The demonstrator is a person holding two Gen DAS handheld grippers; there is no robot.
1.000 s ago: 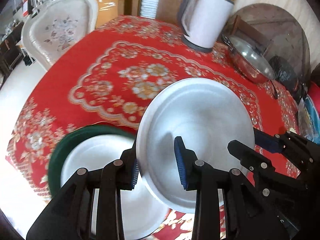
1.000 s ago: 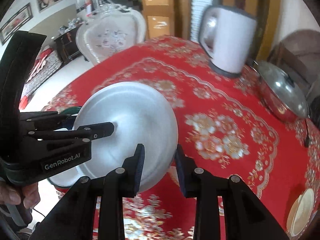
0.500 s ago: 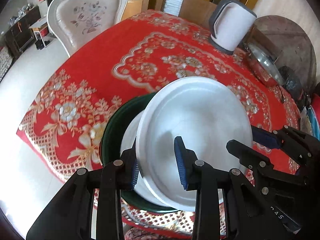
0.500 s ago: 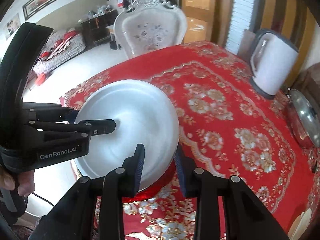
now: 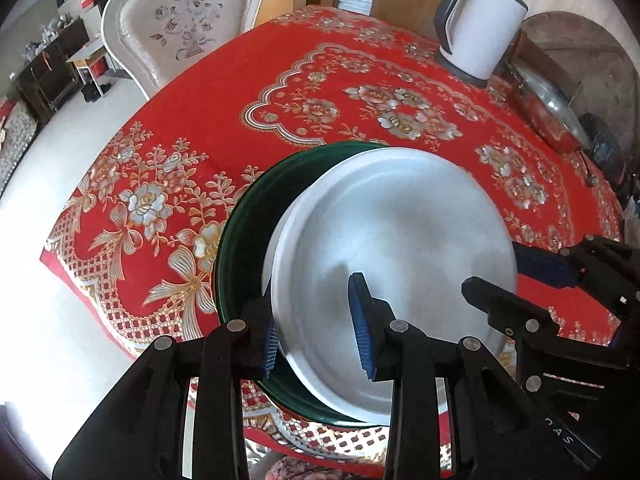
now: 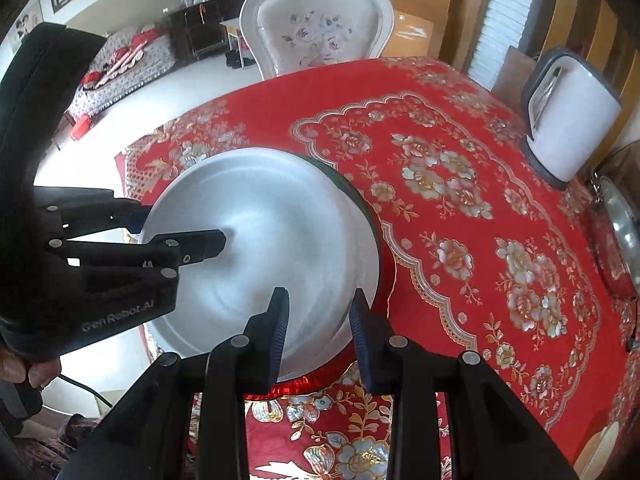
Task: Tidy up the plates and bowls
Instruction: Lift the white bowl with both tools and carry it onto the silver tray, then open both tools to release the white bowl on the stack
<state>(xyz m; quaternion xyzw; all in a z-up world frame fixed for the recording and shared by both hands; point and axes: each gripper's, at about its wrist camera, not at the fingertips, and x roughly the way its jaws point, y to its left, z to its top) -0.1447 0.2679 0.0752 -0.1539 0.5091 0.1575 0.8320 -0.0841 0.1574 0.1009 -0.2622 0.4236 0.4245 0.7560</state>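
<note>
A silver metal plate [image 5: 400, 248] hangs tilted just above a dark green plate [image 5: 244, 240] that carries a white plate [image 5: 276, 236]. My left gripper [image 5: 316, 322] is shut on the silver plate's near rim, one blue pad inside and one outside. My right gripper [image 5: 516, 280] is shut on the rim at the right. In the right wrist view, the right gripper [image 6: 319, 320] pinches the silver plate [image 6: 260, 208], and the left gripper [image 6: 180, 228] clamps its left rim. The green plate [image 6: 362, 204] and white plate [image 6: 370, 272] peek out beyond it.
The stack sits near the edge of the red floral tablecloth [image 5: 340, 92], with floor beyond. A white kettle [image 5: 480, 24] and a lidded steel pot [image 5: 548, 108] stand at the far right. A white chair [image 5: 180, 28] faces the table. A small dish [image 6: 604, 448] lies bottom right.
Both grippers carried the silver plate across the table toward its edge and slightly down. It now hangs over the green and white plates instead of beside them.
</note>
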